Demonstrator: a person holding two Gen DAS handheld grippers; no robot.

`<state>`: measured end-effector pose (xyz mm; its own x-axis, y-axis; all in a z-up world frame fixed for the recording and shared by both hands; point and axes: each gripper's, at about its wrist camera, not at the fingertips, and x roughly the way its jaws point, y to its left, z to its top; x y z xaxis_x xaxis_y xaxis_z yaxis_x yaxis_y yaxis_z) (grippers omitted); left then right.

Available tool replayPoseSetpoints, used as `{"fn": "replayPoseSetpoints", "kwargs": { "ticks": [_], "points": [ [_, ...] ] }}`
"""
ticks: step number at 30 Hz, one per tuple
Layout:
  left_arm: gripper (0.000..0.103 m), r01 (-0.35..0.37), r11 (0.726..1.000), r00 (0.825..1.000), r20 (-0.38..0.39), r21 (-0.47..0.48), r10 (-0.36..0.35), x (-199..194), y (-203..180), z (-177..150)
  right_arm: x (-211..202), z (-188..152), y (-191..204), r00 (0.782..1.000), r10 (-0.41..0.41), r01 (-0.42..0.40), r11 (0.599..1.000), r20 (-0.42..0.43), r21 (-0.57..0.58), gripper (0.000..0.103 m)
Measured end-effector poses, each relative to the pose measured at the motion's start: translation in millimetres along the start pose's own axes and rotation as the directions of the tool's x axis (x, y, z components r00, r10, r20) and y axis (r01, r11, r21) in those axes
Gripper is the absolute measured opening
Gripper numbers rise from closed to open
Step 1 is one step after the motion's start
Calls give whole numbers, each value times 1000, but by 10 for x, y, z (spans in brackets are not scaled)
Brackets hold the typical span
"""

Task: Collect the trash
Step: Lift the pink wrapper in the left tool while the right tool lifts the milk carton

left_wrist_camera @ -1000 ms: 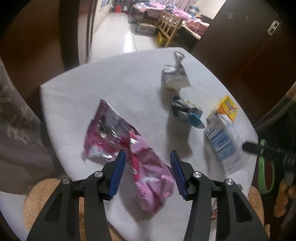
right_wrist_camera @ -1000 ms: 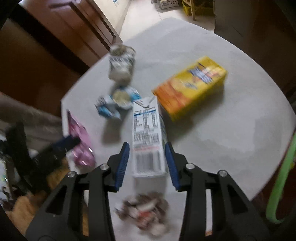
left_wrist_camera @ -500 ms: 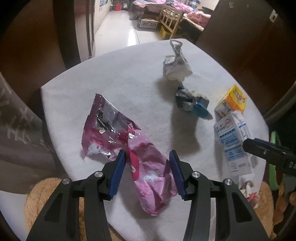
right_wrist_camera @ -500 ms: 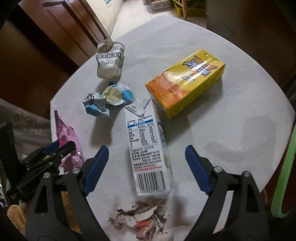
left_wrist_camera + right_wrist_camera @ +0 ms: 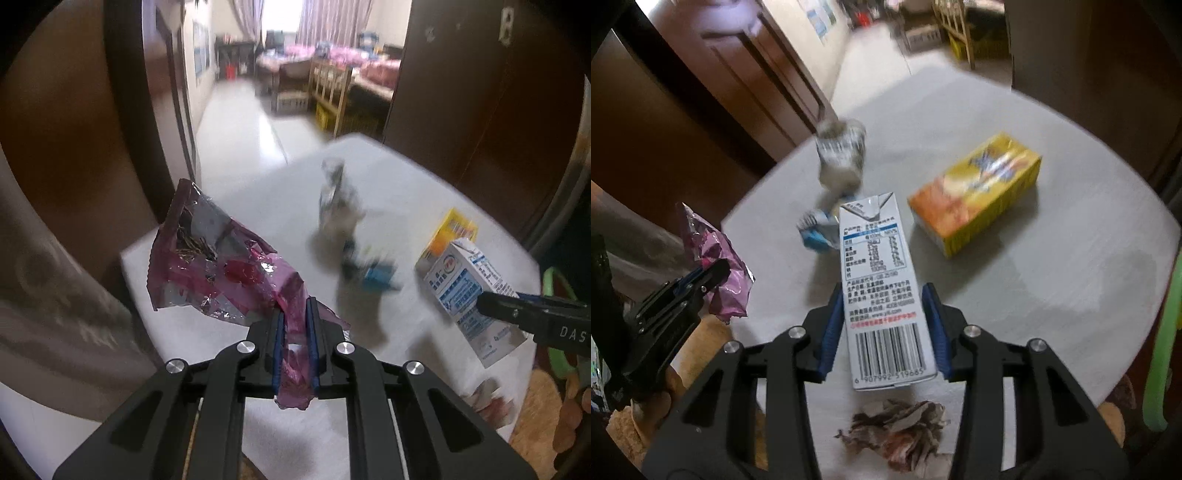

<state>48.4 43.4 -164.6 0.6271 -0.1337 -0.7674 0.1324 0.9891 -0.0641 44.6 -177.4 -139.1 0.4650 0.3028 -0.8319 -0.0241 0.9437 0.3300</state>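
A pink foil snack wrapper [image 5: 214,258] hangs above the white round table [image 5: 399,184], pinched at its lower end by my left gripper [image 5: 295,306], whose jaws are closing on it. In the right wrist view the wrapper [image 5: 709,243] and left gripper [image 5: 716,269] sit at the table's left edge. My right gripper [image 5: 883,286] is closing on a white and blue milk carton [image 5: 875,258], its blue pads against both long sides. From the left wrist view the carton [image 5: 469,284] tilts up off the cloth, with the right gripper [image 5: 491,299] at its side.
On the table lie a yellow drink carton [image 5: 979,192], a crumpled blue and white wrapper [image 5: 816,232], a crushed white cup [image 5: 840,155] and a wad of brown paper [image 5: 897,435] near the front edge. Dark wooden doors stand behind. A green hoop [image 5: 1167,332] hangs at the right.
The left gripper closed on the pink wrapper and lifted it off the table. The right gripper opened wide, then closed on the milk carton's sides and tilted it up.
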Motion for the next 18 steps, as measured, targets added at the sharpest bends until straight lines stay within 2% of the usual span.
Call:
{"fn": "replayPoseSetpoints", "kwargs": {
  "ticks": [6,10,18],
  "points": [
    [8,45,999,997,70,-8,-45,-376,-118,282,-481,49,-34,992,43,-47,998,118,36,41],
    [8,49,998,990,133,35,-53,-593,-295,425,-796,67,-98,980,39,-48,998,195,43,41],
    [9,87,993,980,173,85,-101,-723,-610,555,-1183,87,-284,955,32,-58,995,296,80,41]
  ]
}}
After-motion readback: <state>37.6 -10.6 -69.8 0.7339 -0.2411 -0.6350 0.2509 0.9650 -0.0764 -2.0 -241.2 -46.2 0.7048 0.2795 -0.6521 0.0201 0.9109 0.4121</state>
